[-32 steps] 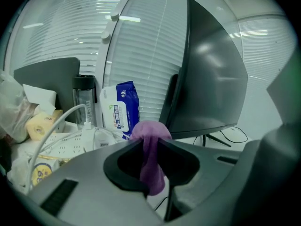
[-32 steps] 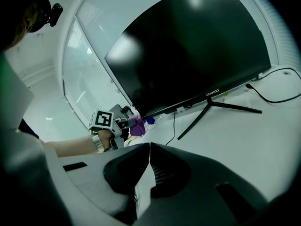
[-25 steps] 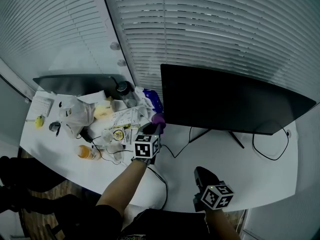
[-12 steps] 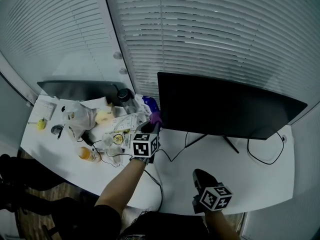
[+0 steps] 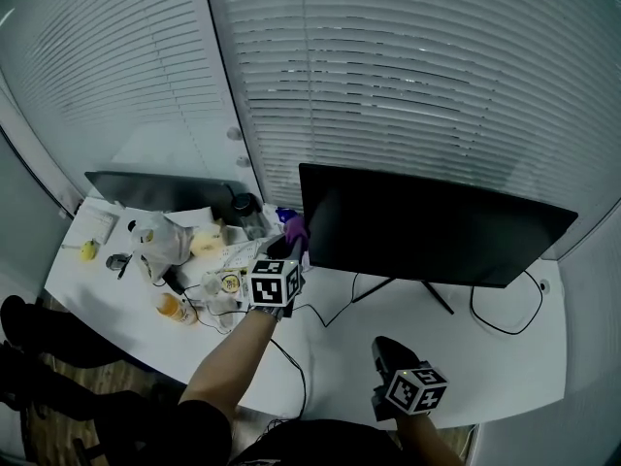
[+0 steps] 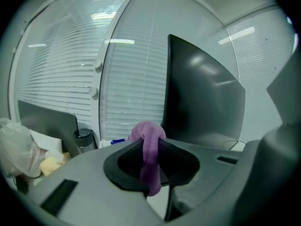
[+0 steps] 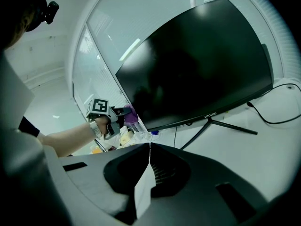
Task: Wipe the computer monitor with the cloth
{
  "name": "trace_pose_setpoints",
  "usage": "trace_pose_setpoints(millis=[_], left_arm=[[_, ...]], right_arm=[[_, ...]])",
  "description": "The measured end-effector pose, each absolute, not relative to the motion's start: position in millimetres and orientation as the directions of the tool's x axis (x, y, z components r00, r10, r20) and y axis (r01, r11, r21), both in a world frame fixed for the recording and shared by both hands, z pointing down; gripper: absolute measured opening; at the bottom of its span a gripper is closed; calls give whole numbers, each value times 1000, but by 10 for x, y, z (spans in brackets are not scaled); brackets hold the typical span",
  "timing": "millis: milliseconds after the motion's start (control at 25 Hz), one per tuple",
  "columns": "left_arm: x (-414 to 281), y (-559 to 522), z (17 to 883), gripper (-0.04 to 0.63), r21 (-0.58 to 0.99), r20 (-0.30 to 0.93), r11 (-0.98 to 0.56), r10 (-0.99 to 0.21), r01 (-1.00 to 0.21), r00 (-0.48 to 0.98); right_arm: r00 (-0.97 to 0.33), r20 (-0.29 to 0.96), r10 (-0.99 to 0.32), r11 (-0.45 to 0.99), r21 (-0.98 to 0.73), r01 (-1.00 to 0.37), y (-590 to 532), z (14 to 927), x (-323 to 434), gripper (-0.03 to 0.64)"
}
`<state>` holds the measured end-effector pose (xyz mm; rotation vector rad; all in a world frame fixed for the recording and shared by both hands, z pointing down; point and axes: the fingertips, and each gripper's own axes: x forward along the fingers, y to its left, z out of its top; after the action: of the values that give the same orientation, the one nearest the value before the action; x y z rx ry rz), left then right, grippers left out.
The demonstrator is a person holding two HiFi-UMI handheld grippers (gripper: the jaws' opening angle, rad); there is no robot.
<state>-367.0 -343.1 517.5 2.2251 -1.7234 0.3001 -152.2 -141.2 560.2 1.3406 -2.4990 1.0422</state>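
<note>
The black computer monitor [image 5: 427, 226] stands on a thin stand on the white desk [image 5: 505, 367]. My left gripper [image 5: 294, 239] is shut on a purple cloth [image 5: 295, 229] and holds it just off the screen's lower left edge. In the left gripper view the cloth [image 6: 149, 149] hangs between the jaws, with the monitor [image 6: 202, 102] close on the right. The right gripper [image 5: 386, 346] hovers low near the desk's front edge, shut on nothing. The right gripper view faces the dark screen [image 7: 197, 65] and shows the left gripper [image 7: 121, 112] with the cloth [image 7: 128, 113].
A second dark monitor [image 5: 165, 187] stands at the back left. In front of it lie a plastic bag [image 5: 160, 236], papers, a dark tumbler [image 5: 245, 205] and an orange bottle [image 5: 170, 306]. Black cables [image 5: 320, 314] run under the monitor and loop at the right [image 5: 495, 309]. Window blinds stand behind.
The left gripper has carried the cloth up from below the monitor's lower left corner to beside its left edge. The head view has tilted upward. The right gripper has hardly moved.
</note>
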Motion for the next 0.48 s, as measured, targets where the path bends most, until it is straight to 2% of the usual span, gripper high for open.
trace_pose_setpoints(millis=[480], left_arm=[[-3639,-3435,4354,75,27,235,-204,-950,-979,205]], right_arm=[[-620,350,-702,403,-522,-752,-1379,5504,-1268,25]])
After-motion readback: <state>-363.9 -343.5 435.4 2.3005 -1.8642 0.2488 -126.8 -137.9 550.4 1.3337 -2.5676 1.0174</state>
